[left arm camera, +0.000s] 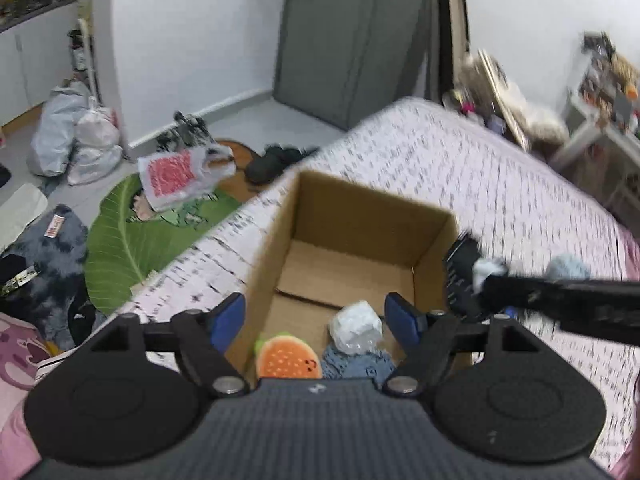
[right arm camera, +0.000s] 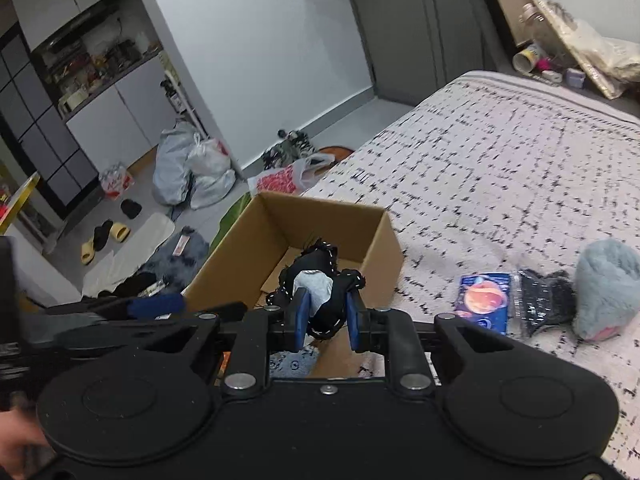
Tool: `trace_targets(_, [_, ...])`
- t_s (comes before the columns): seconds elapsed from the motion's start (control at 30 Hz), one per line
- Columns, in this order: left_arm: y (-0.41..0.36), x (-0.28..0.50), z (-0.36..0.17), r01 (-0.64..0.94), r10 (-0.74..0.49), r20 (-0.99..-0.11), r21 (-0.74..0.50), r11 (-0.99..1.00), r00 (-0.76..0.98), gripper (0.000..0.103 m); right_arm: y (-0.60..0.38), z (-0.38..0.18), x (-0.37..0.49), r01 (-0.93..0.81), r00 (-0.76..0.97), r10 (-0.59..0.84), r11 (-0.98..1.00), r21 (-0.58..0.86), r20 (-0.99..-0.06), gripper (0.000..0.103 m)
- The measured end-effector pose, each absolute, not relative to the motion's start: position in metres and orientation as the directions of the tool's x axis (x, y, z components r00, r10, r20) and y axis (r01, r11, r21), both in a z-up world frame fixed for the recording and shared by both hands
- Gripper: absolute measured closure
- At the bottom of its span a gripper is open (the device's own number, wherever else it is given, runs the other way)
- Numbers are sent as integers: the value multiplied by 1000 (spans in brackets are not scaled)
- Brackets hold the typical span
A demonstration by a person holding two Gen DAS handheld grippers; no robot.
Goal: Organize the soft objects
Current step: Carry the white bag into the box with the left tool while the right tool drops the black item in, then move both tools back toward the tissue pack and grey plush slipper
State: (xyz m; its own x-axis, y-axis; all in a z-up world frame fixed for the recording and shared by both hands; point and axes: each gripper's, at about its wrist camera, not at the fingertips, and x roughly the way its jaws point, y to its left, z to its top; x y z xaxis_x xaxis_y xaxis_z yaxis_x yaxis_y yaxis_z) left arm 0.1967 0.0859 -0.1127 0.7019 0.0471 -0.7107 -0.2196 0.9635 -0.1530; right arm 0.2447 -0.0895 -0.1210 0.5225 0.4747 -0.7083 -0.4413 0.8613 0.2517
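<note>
On patterned bedding, three soft items are boxed in the open brown cardboard box [left arm camera: 356, 236]; the left gripper [left arm camera: 316, 320] is released and empty, a black-and-grey fabric bundle [right arm camera: 320, 284] is clenched in the right gripper [right arm camera: 326, 318], and a fluffy pale-blue plush [right arm camera: 608, 288] is left unpacked.

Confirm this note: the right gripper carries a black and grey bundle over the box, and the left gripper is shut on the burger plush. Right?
Not quite. The left gripper is open and holds nothing; the left wrist view shows the burger plush lying loose in the box. The rest stands: the right gripper is shut on the black and grey bundle over the box.
</note>
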Motion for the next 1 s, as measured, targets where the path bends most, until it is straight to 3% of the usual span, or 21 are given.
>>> trace_targets(0.23, [114, 172, -100, -372, 152, -632, -231, 899, 760, 15, -60, -129, 260, -498, 462, 507, 827, 261, -728, 83])
trace_targets(0.4, [130, 165, -103, -440, 191, -629, -268, 857, 754, 14, -40, -136, 268, -513, 424, 531, 808, 288, -733, 83])
trace_targets(0.5, [134, 162, -105, -468, 218, -624, -268, 842, 750, 14, -33, -142, 268, -528, 404, 552, 792, 306, -729, 76])
trace_targets(0.57, [137, 157, -106, -476, 221, -612, -292, 830, 760, 14, -32, -143, 267, -532, 400, 562, 786, 315, -724, 70])
trace_targets(0.63, [136, 153, -105, -477, 223, -588, -319, 819, 778, 14, -35, -143, 264, -530, 403, 565, 786, 319, -720, 52])
trace_targets(0.83, [129, 145, -92, -509, 288, -544, -313, 802, 788, 14, -59, -131, 253, -509, 443, 568, 796, 328, -693, 20])
trace_targets(1.0, [119, 137, -78, -495, 300, -501, -318, 809, 812, 14, -80, -114, 243, -506, 486, 591, 791, 344, -644, 4])
